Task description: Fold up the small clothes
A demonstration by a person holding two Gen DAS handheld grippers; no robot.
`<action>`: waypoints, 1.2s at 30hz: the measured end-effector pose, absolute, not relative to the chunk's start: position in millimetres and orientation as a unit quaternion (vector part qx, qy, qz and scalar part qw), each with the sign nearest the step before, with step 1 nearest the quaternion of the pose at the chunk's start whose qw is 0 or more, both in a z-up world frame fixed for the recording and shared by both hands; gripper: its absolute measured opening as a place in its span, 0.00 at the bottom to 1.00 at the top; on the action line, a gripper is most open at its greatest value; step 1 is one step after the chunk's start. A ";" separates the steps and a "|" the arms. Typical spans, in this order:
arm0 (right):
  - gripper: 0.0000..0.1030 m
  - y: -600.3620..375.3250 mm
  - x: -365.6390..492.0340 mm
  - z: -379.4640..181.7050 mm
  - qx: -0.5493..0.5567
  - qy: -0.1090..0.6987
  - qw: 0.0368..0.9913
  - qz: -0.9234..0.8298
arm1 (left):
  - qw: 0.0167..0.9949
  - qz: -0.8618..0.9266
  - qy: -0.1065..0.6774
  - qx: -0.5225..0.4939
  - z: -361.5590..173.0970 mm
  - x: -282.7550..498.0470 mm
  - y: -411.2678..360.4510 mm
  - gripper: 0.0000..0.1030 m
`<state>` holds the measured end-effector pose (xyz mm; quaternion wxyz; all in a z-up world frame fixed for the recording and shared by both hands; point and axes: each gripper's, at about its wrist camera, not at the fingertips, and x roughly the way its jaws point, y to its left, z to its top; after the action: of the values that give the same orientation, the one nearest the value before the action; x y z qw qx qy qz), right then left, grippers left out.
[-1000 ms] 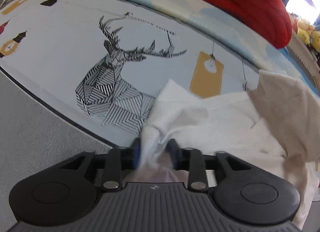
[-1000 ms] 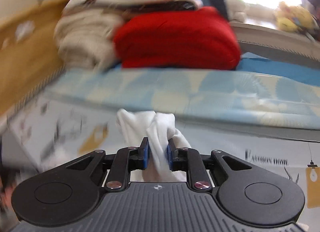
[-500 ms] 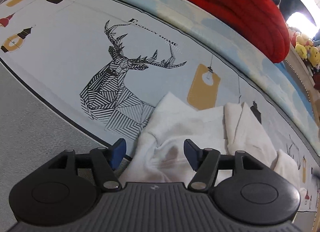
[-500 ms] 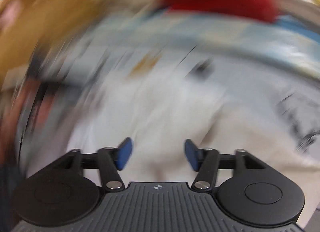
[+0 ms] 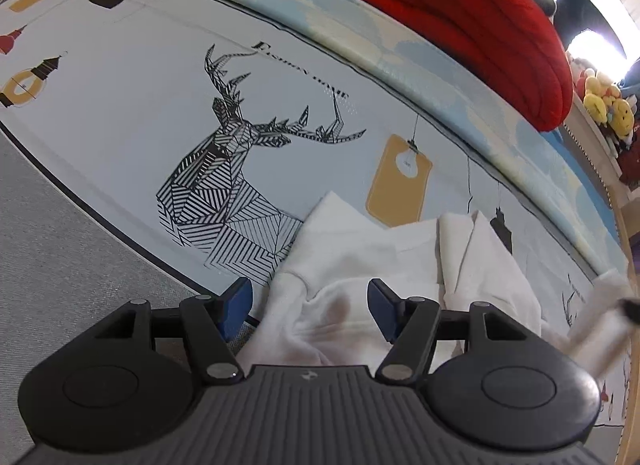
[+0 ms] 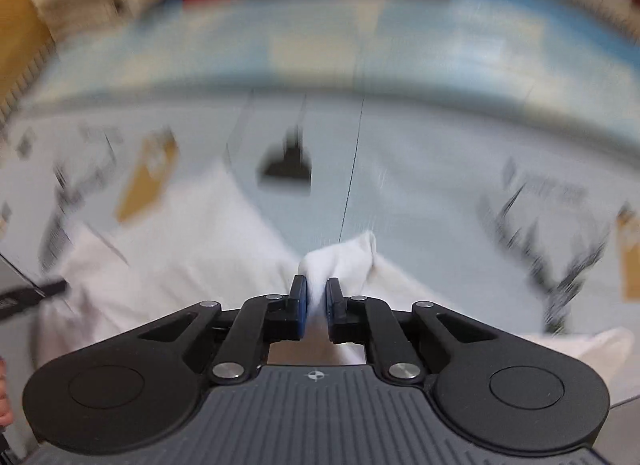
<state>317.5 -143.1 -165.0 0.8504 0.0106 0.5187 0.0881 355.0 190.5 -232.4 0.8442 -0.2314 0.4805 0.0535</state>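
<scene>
My left gripper (image 5: 310,307) hangs spread over the soft white garment (image 5: 360,265), rumpled on the smooth deer-print mat (image 5: 120,113). My right gripper (image 6: 316,301) is closing, pinching a bunched cloth corner; that view's blurry. Ribbed red blanket (image 5: 480,25) behind.

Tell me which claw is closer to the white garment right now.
Right. The right claw is closing on a bunched fold of the white garment; the left claw is open, with cloth between its fingers but not pinched.
</scene>
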 end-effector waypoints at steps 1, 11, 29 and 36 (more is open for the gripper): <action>0.10 -147.6 303.6 -143.7 0.008 0.479 0.871 0.107 | 0.845 0.054 0.479 -0.233 -231.2 354.7 190.7 0.67; 0.11 -161.2 137.8 -169.7 -0.034 0.591 0.772 0.229 | 0.846 0.053 0.478 -0.231 -228.4 351.8 190.5 0.67; 0.67 -21.8 128.6 -235.8 -0.206 0.489 0.778 0.336 | 0.840 0.060 0.480 -0.247 -232.6 355.9 197.0 0.67; 0.05 1.3 160.6 -260.2 -0.120 0.501 0.810 0.279 | 0.841 0.065 0.474 -0.253 -227.3 354.1 204.8 0.67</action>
<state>160.6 1.3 -260.2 0.8101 -0.1199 0.5013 0.2795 354.1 204.8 -227.3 0.8407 -0.2529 0.4744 0.0646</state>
